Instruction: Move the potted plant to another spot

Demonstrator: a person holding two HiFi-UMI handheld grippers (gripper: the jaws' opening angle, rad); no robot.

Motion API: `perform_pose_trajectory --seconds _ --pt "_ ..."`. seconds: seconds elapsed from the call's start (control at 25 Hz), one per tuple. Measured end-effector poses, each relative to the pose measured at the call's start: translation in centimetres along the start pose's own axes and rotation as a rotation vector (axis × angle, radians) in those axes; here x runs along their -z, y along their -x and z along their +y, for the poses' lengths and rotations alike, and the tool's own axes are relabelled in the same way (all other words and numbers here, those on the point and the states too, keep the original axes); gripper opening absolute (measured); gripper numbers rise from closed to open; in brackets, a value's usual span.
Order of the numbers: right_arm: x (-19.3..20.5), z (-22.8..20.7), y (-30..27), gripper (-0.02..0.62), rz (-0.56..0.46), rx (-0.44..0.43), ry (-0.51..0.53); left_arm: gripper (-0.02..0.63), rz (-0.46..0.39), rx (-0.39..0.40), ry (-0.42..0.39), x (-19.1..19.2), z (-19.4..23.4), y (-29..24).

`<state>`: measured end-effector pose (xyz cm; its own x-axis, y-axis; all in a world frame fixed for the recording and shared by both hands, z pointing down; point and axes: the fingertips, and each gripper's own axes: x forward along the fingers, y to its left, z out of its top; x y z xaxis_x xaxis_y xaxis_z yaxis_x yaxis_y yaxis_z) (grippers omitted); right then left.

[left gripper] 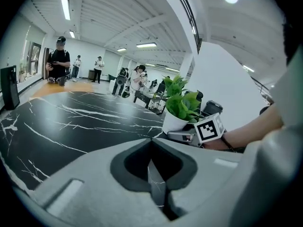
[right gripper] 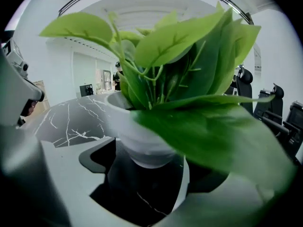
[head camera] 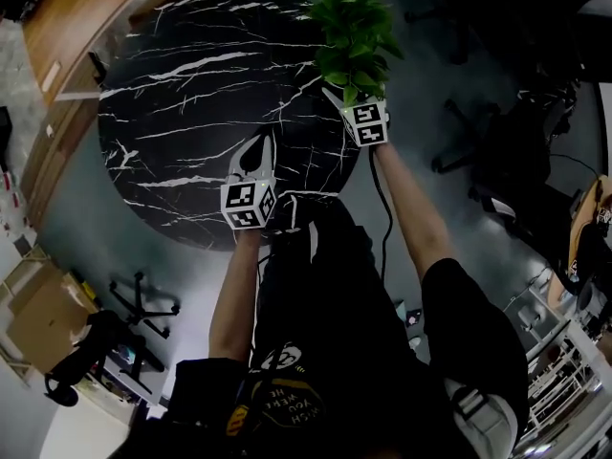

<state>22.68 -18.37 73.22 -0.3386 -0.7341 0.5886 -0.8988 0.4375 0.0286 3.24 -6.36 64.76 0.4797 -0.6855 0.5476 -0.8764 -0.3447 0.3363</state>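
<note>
R tongs (right gripper: 142, 176) open at potted plant (right gripper: 144, 143), L tongs (left gripper: 152, 171) shut.

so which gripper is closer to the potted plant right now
Right. The right gripper is right up against the potted plant, its open jaws reaching the white pot. The left gripper sits over the black marble table, clearly apart from the plant.
</note>
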Motion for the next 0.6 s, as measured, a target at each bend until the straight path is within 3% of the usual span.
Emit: perform_pose_trajectory --seconds 0.16,0.24,0.32,0.4,0.52,0.6 --pt "1.8 0.6 3.5 0.465 0.015 0.023 -0.075 0.003 -0.003 0.017 -0.002 -0.1 -0.9 0.8" --pt "3.1 1.5 6.7 0.429 0.032 0.041 -0.144 0.004 -0.003 0.032 0.004 -0.1 -1.9 1.6" --pt "3.6 3.0 10.8 0.354 0.040 0.047 -0.218 0.003 -0.008 0.059 0.003 -0.3 -3.7 2.8" --pt "2.3 4.8 14.9 0.231 0.013 0.038 -0.264 0.004 -0.024 0.089 -0.011 -1.1 -5.7 4.0" --pt "-2.3 7.0 20.1 0.075 -0.072 0.028 -0.293 0.003 -0.076 0.125 -0.049 -3.9 -8.8 5.4" --pt "-5.3 8.7 22.9 0.020 -0.112 0.016 -0.295 0.005 -0.100 0.151 -0.084 -5.6 -11.0 6.6"
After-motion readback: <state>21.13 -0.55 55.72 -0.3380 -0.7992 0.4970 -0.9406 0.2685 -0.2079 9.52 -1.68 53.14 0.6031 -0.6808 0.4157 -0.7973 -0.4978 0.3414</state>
